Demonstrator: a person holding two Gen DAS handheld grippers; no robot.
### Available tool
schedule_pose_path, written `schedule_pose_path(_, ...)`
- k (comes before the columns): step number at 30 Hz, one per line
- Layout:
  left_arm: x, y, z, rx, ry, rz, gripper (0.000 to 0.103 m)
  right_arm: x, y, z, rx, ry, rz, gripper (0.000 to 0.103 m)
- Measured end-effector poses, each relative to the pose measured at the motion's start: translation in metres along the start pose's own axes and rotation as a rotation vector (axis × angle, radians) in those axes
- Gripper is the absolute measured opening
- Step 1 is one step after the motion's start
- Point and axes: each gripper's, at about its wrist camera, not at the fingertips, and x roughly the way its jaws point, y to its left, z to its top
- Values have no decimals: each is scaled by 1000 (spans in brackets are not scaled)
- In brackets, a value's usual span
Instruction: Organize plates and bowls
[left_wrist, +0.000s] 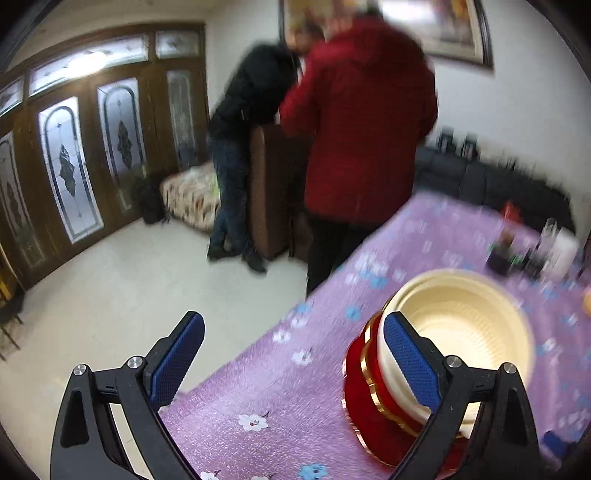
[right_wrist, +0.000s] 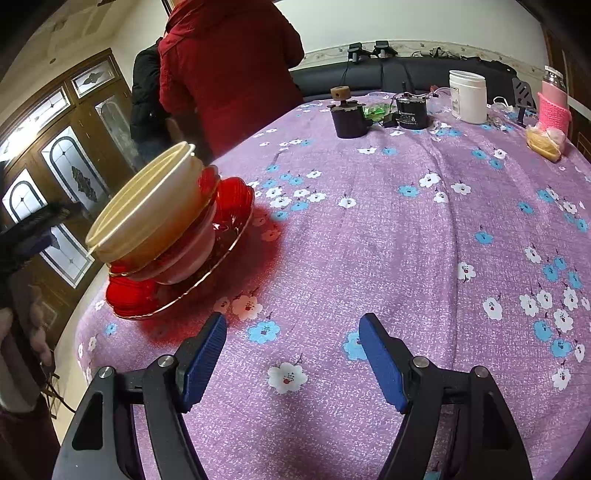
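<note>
Blue-padded left tongs (left_wrist: 293, 363) wide apart, seemingly clear of bowl stack (left_wrist: 443, 350); right tongs (right_wrist: 293, 356) apart, empty.

Tablecloth (right_wrist: 369, 221): purple, printed with white and blue flowers. Left of the right gripper (right_wrist: 291, 356), whose pads are blue on black arms: cream bowls (right_wrist: 147, 210) stacked on translucent red, gold-rimmed plates (right_wrist: 221, 206). Far ahead: white jar (right_wrist: 467, 96), pink knitted sleeve (right_wrist: 552, 110), two black pots (right_wrist: 349, 120). Left gripper (left_wrist: 293, 363): same blue and black. Person's coat (left_wrist: 362, 118): red.
</note>
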Motion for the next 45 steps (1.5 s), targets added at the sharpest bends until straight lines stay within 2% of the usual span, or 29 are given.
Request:
schedule_pose_path(3, -41, 5, -8, -28, -140, -7, 103, -3, 5, 2, -7, -12, 11, 79)
schedule_pose_path(5, -63, 4, -15, -44, -201, -70, 103, -5, 9, 3, -9, -19, 24, 79)
schedule_pose_path(7, -74, 0, -26, -53, -218, -175, 103, -6, 15, 5, -17, -27, 37, 79)
schedule_pose_path(8, -74, -6, -31, -45, -190, -221, 103, -6, 19, 6, -25, -31, 41, 79)
schedule_pose_path(10, -70, -19, -35, -13, -142, -245, 103, -8, 27, 10, -39, -41, 46, 79)
schedule_pose_path(14, -64, -39, -46, 23, -92, -220, 103, -17, 39, 16, -51, -84, 54, 80)
schedule_pose_path(18, -52, -48, -54, 55, -26, -178, 103, -23, 44, 12, -91, -125, 22, 82)
schedule_pose_path(21, -42, -51, -58, 70, 19, -173, 103, -23, 47, 8, -116, -134, 12, 82)
schedule_pose_path(35, -21, -49, -67, 99, 119, -122, 103, -7, 68, -4, -190, -78, 27, 83)
schedule_pose_path(45, -12, -45, -69, 102, 165, -156, 103, -1, 78, -5, -210, -67, 28, 84)
